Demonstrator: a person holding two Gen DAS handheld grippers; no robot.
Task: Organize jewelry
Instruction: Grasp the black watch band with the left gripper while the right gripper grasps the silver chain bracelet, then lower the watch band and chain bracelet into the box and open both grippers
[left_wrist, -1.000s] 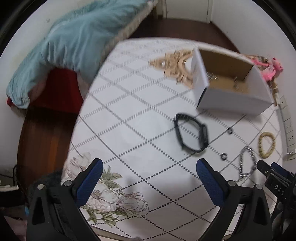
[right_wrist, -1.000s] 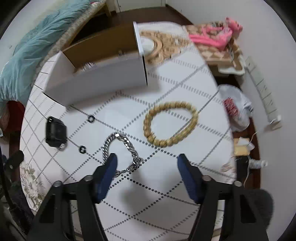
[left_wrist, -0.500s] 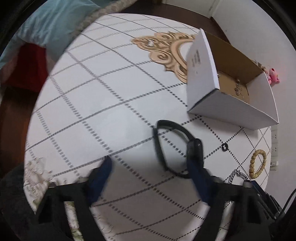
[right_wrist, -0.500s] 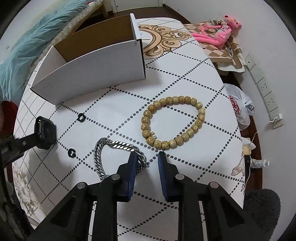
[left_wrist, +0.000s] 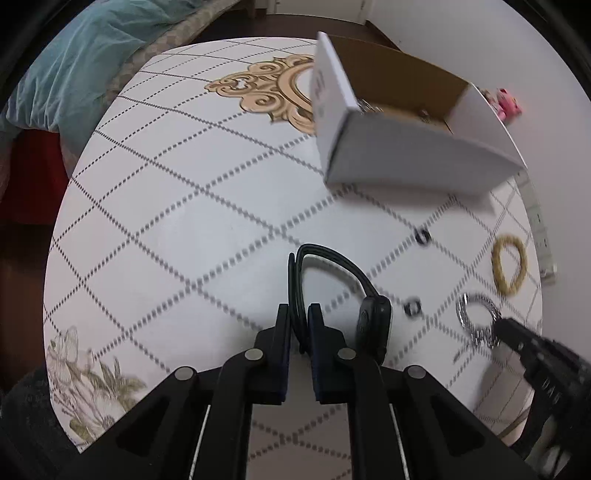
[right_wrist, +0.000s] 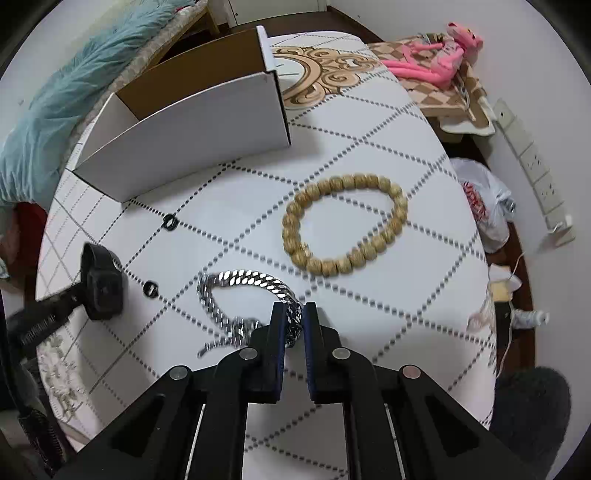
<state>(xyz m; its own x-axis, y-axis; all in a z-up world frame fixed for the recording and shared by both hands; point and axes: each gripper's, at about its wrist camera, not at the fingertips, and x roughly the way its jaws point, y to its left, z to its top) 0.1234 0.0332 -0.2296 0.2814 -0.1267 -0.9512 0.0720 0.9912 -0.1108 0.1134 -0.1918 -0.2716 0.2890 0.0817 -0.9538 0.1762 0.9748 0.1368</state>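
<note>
My left gripper (left_wrist: 298, 314) is shut on the strap of a black smartwatch (left_wrist: 373, 321), held just over the white table. My right gripper (right_wrist: 294, 314) is shut on a silver chain bracelet (right_wrist: 240, 280) that partly trails on the table. The watch also shows in the right wrist view (right_wrist: 103, 286), and the chain in the left wrist view (left_wrist: 476, 317). A wooden bead bracelet (right_wrist: 343, 225) lies beyond the chain. Two small black rings (right_wrist: 170, 221) (right_wrist: 150, 288) lie between watch and chain. An open white cardboard box (left_wrist: 399, 129) with some jewelry inside stands at the back.
The oval table (left_wrist: 184, 206) has a gold ornament (left_wrist: 273, 92) at its middle. A bed with a teal blanket (left_wrist: 74, 66) is at the left. A pink plush toy (right_wrist: 439, 55), a plastic bag (right_wrist: 484, 199) and wall sockets (right_wrist: 535, 166) lie off the right edge.
Both grippers went from open to shut: the left closed on the watch strap, the right closed on the silver chain. The chain has shifted slightly.
</note>
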